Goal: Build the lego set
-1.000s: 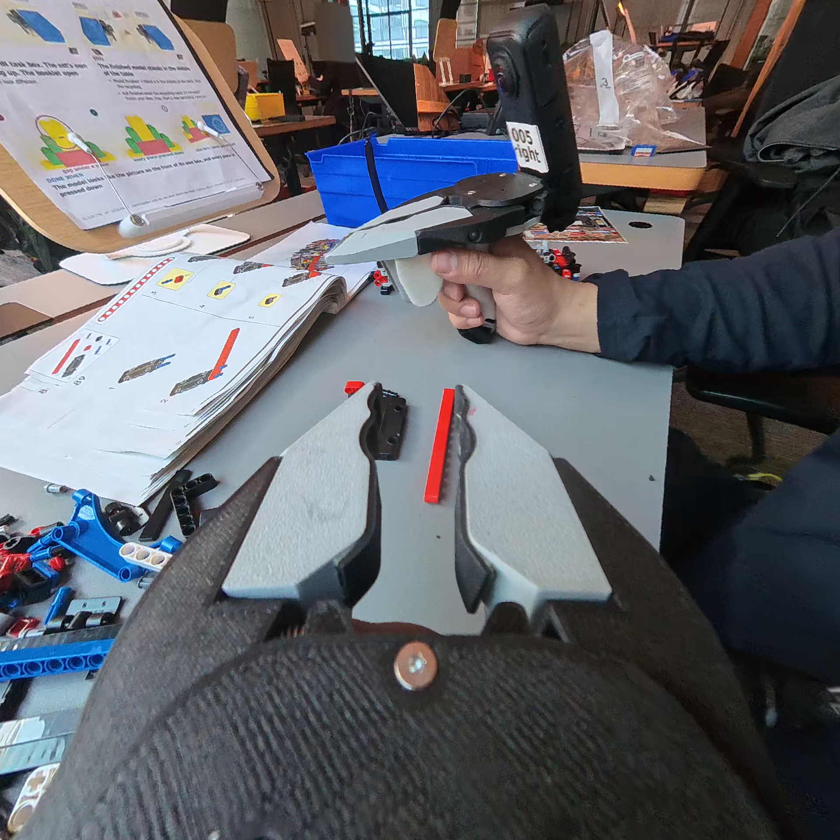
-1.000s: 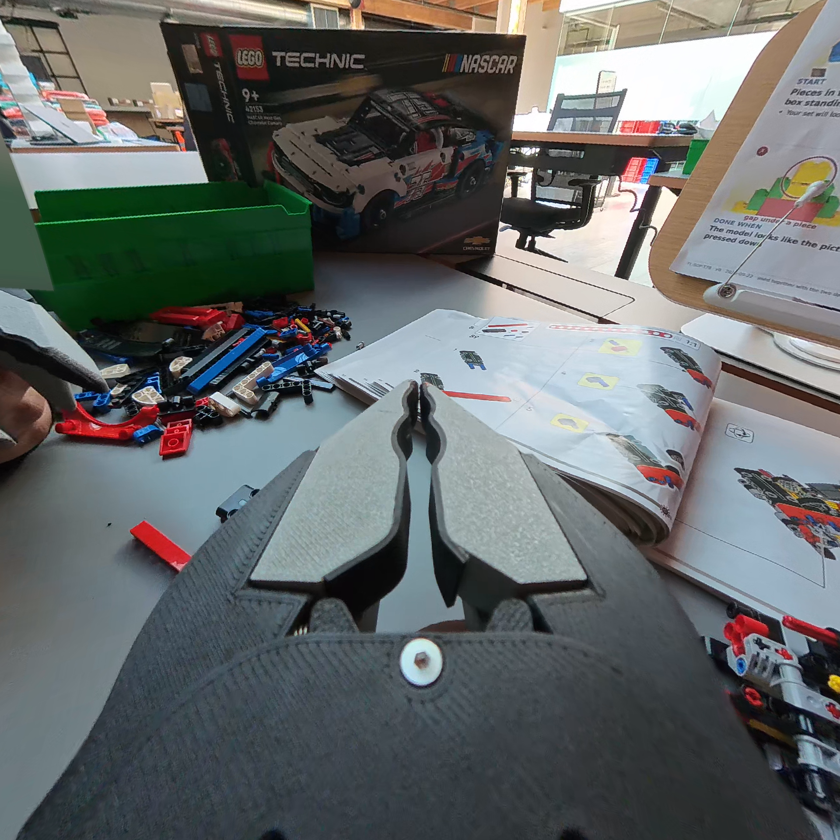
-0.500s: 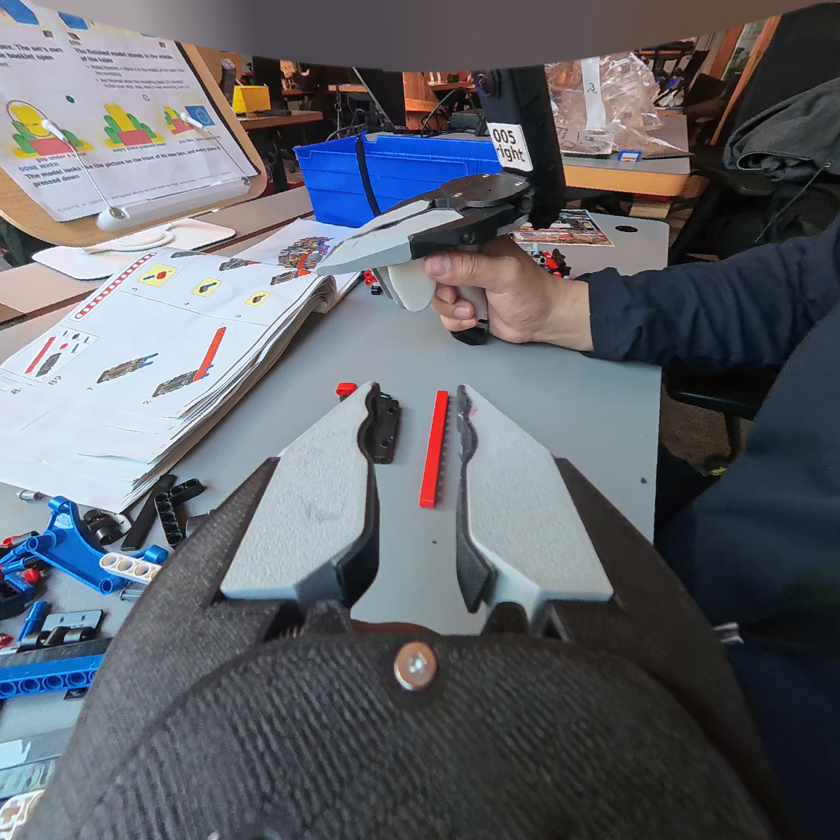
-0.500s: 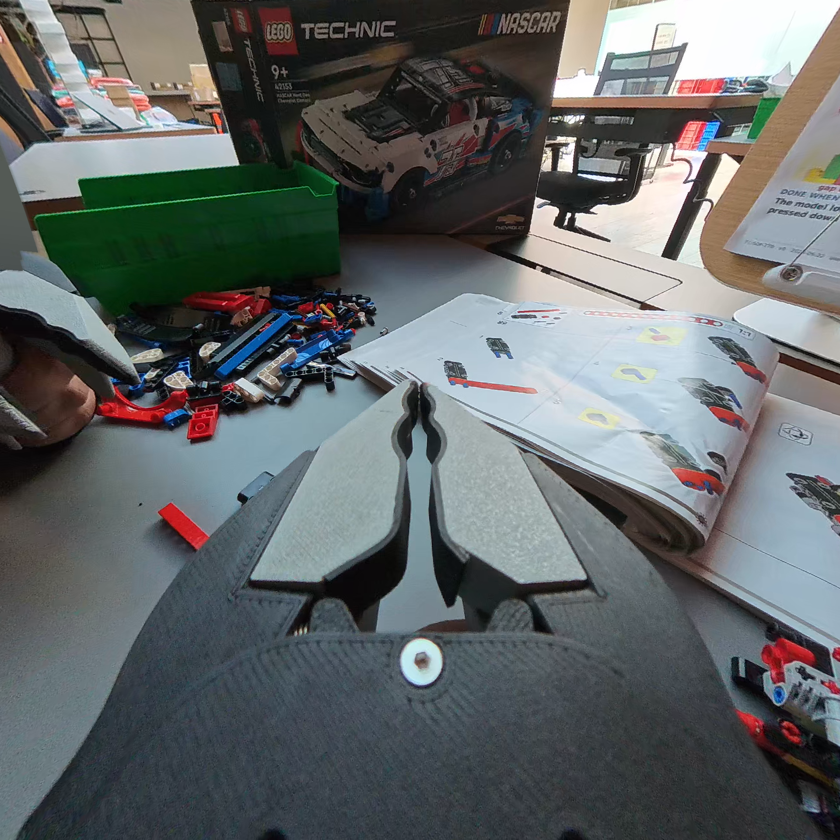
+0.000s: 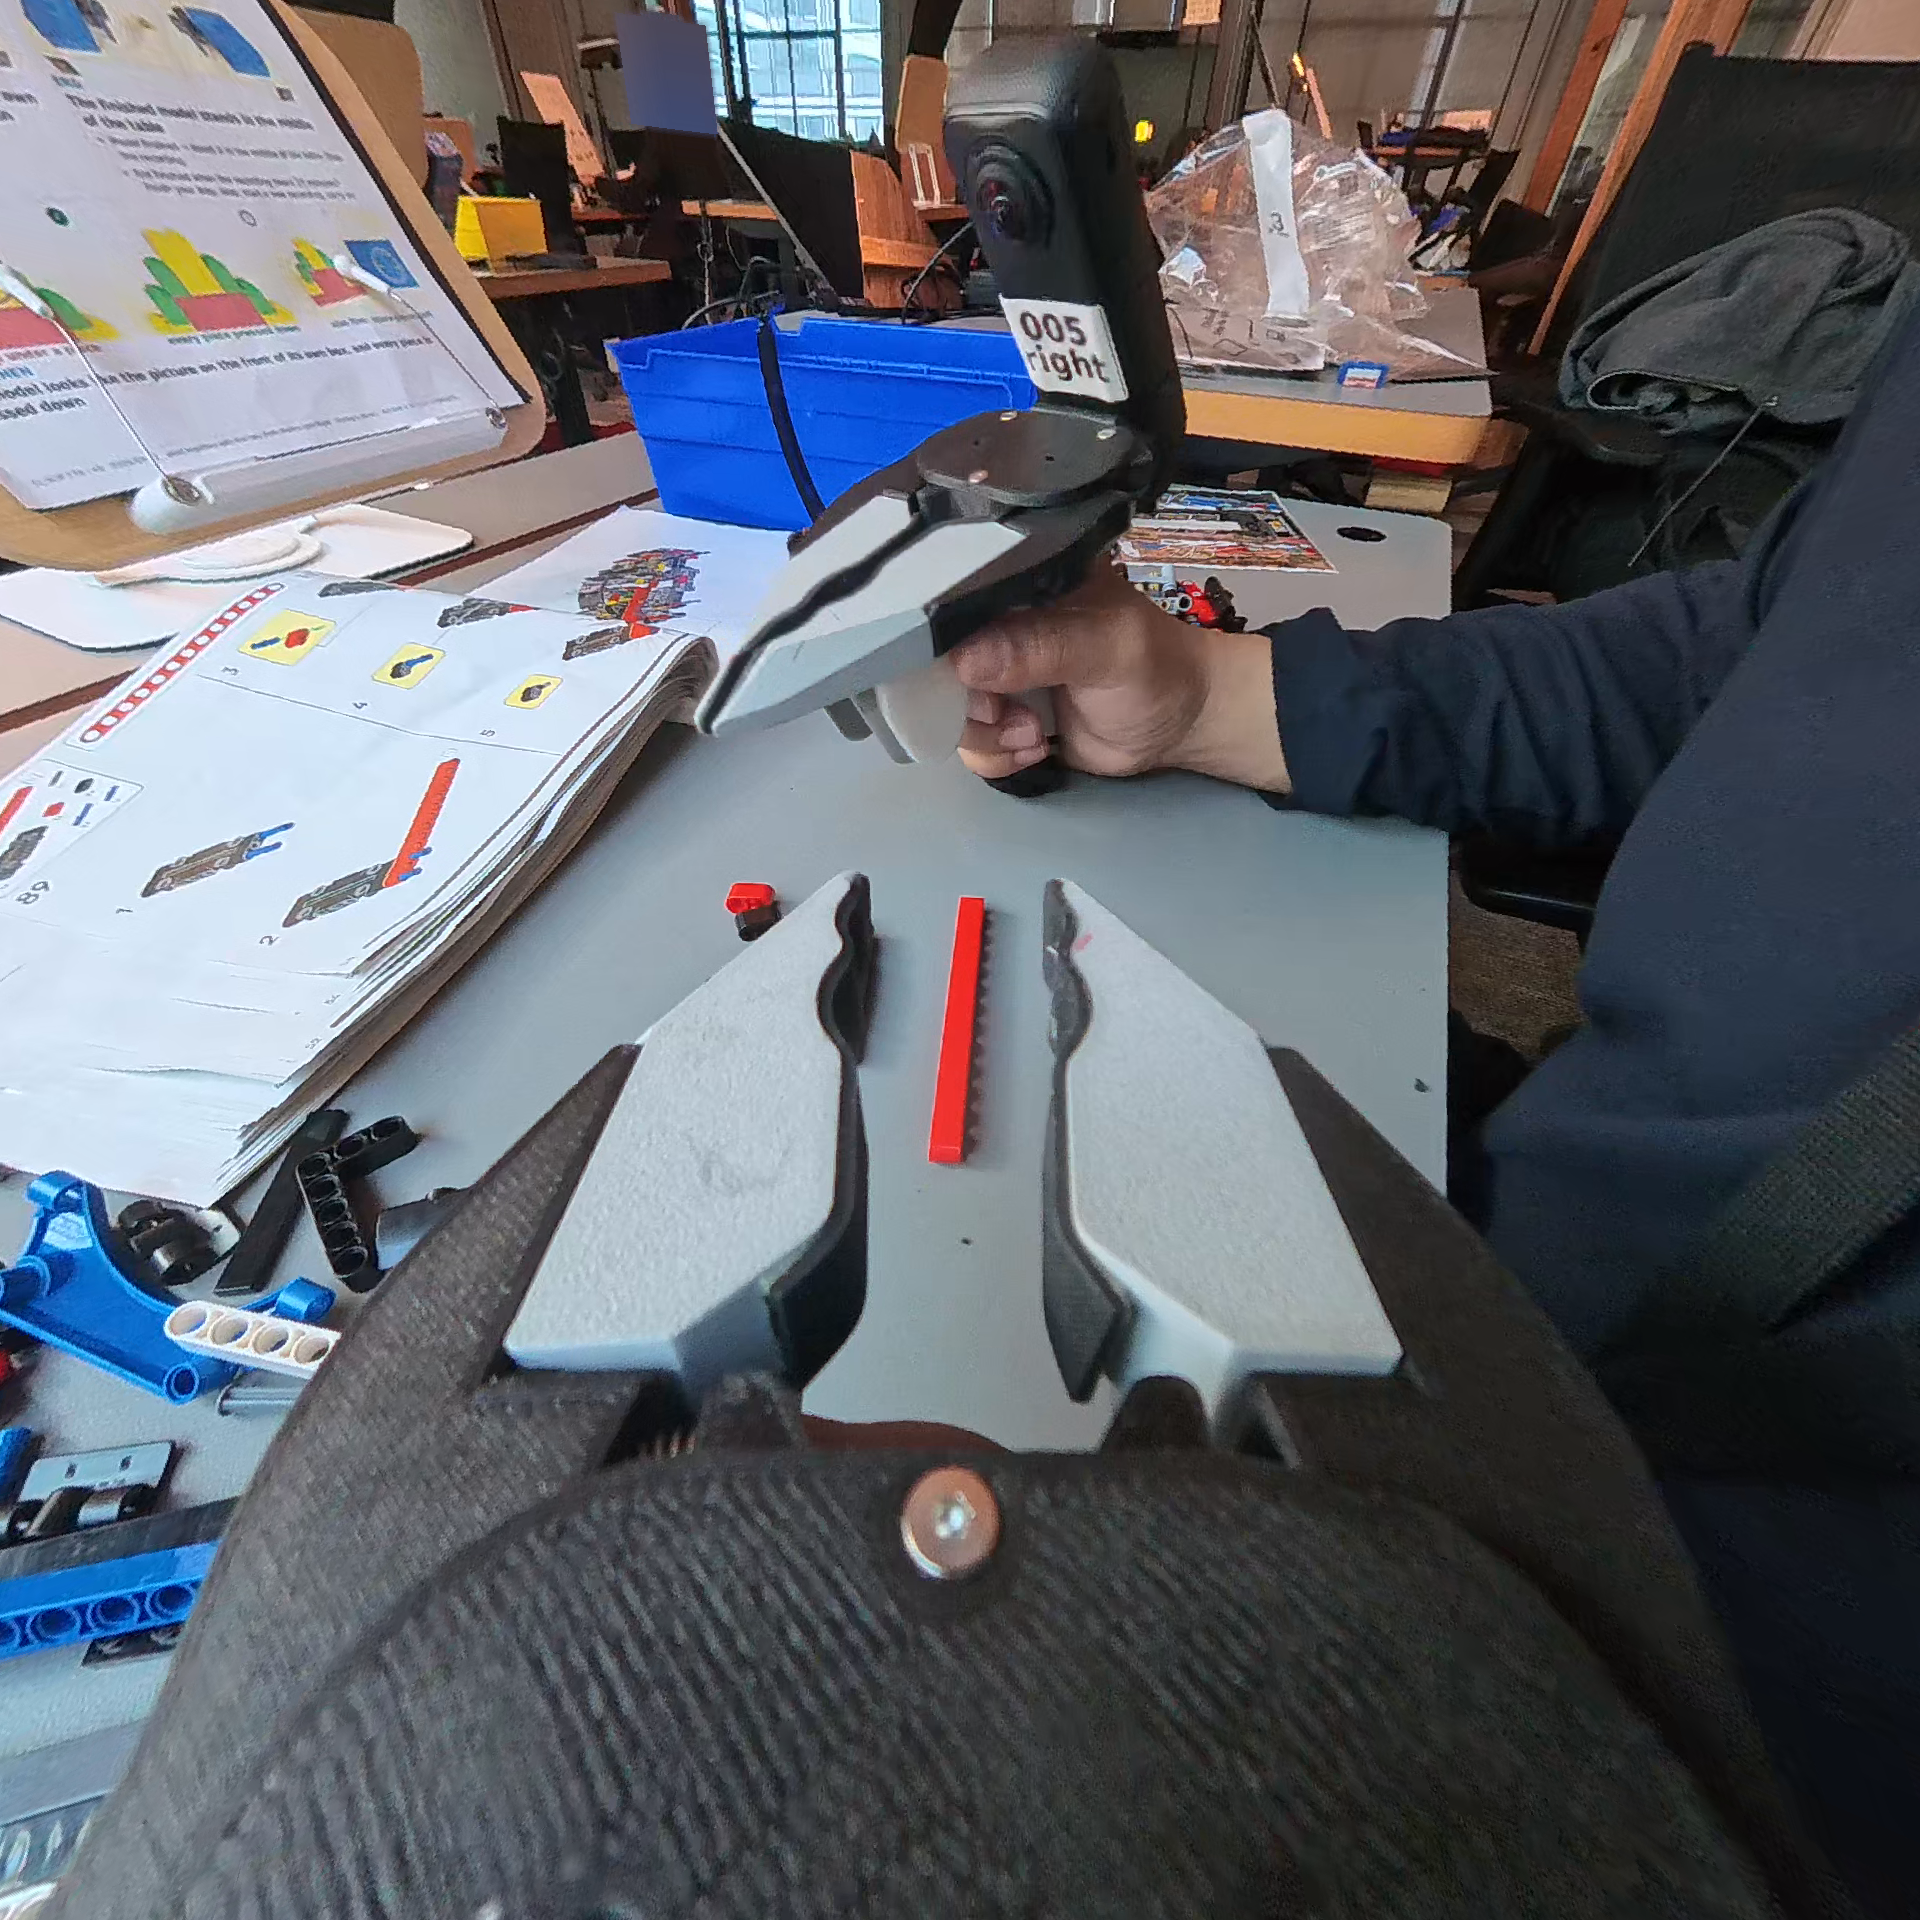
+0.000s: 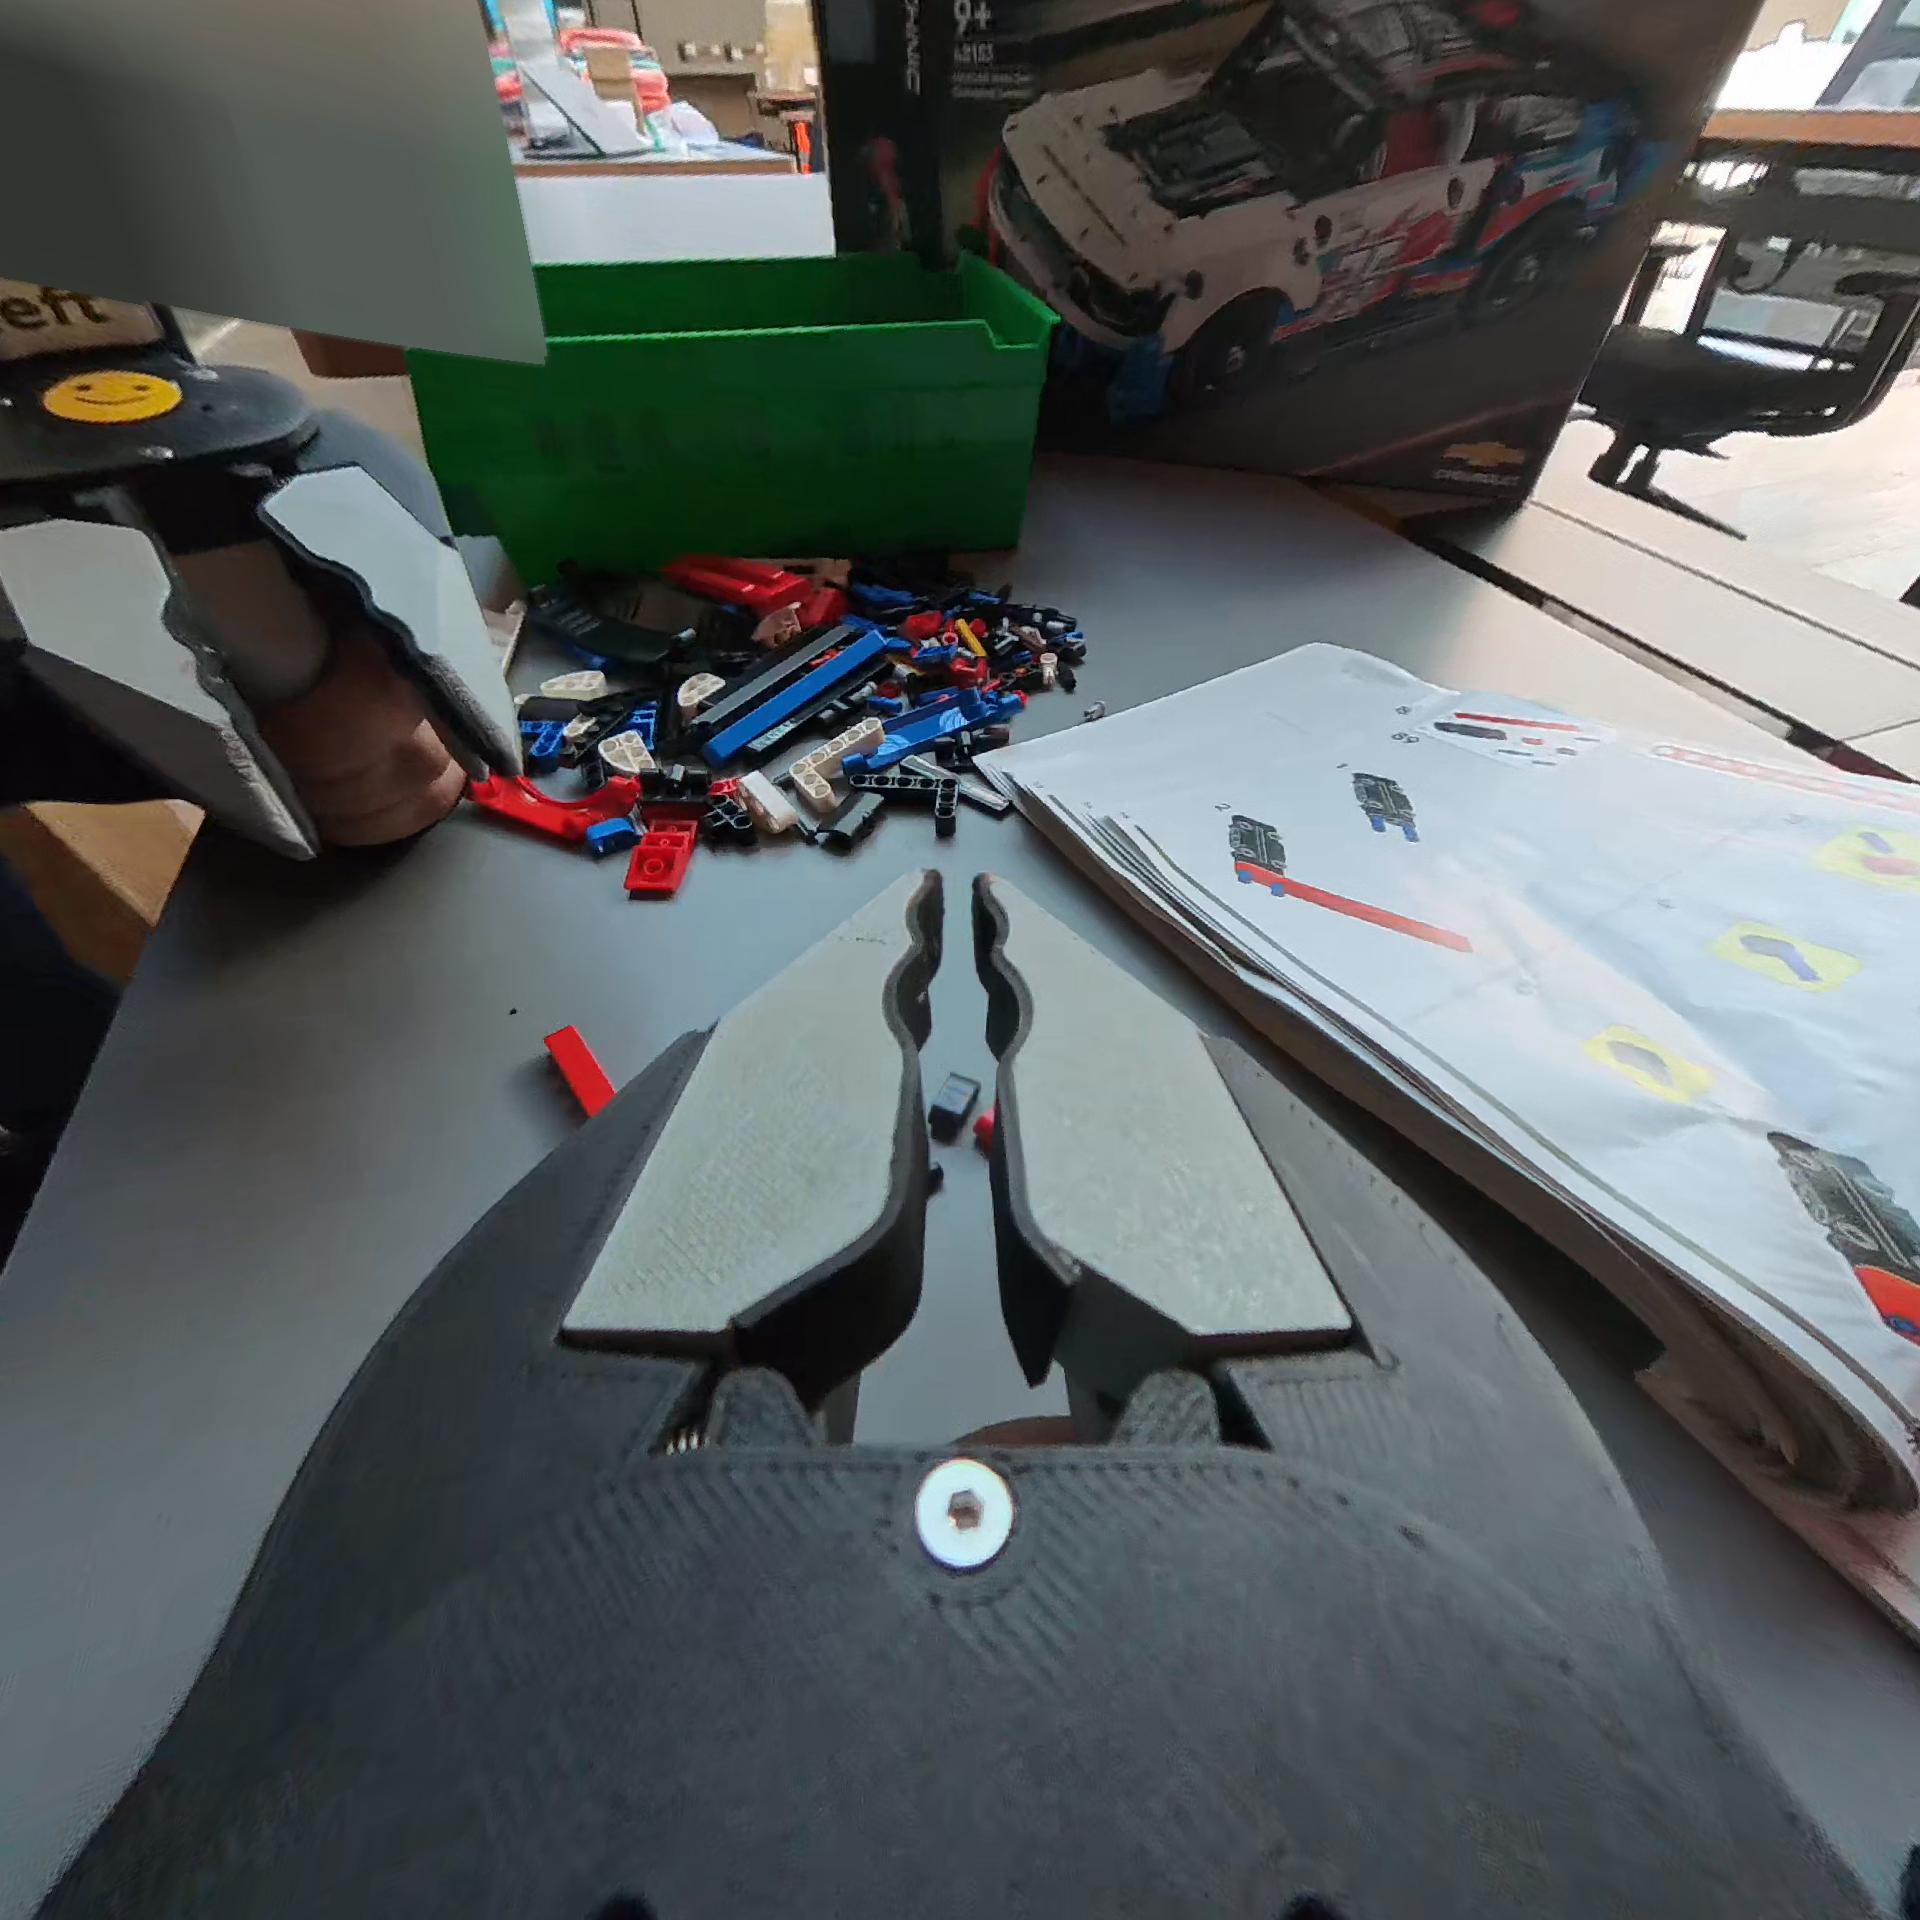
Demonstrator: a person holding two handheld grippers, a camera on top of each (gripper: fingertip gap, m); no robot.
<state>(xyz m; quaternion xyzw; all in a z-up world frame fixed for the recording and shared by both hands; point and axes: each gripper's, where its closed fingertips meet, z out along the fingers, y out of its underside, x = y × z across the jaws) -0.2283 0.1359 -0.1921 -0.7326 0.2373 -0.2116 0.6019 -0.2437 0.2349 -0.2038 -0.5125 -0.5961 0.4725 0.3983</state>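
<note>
One red beam (image 5: 958, 1029) between open left tongs (image 5: 951, 899)

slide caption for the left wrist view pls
Open left gripper above a red toothed strip lying between its jaws on the grey table, beside an open instruction booklet.

The red strip (image 6: 578, 1068) runs under the right gripper's body; the toy box (image 6: 1351, 208) is blurred and cropped.

Grey table (image 5: 1195, 883) bearing red beam (image 5: 958, 1029), booklet (image 5: 312, 831), bricks (image 6: 790, 717).
</note>
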